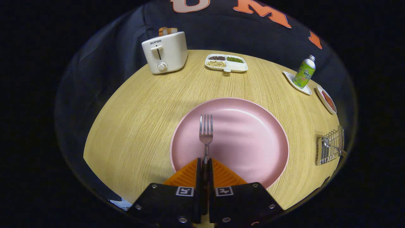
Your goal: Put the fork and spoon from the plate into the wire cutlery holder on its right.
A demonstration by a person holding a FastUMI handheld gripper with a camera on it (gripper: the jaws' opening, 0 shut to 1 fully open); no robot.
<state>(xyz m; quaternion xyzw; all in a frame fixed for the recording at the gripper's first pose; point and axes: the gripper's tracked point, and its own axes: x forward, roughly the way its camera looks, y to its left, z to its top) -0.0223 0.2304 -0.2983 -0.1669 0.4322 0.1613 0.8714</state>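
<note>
We have the gripper closed on the handle of the fork, both fingers pressing it from either side. The fork runs straight out ahead of the fingers toward twelve o'clock, tines pointing away from us, over the pink plate. Whether it is lifted clear or touching the plate we cannot tell. The wire holder sits on the table at about three o'clock from the fingers, well apart from them, beyond the plate's rim. The spoon seems to lie in it already. In our judgement, the fork must swing right and tip handle-down to enter.
</note>
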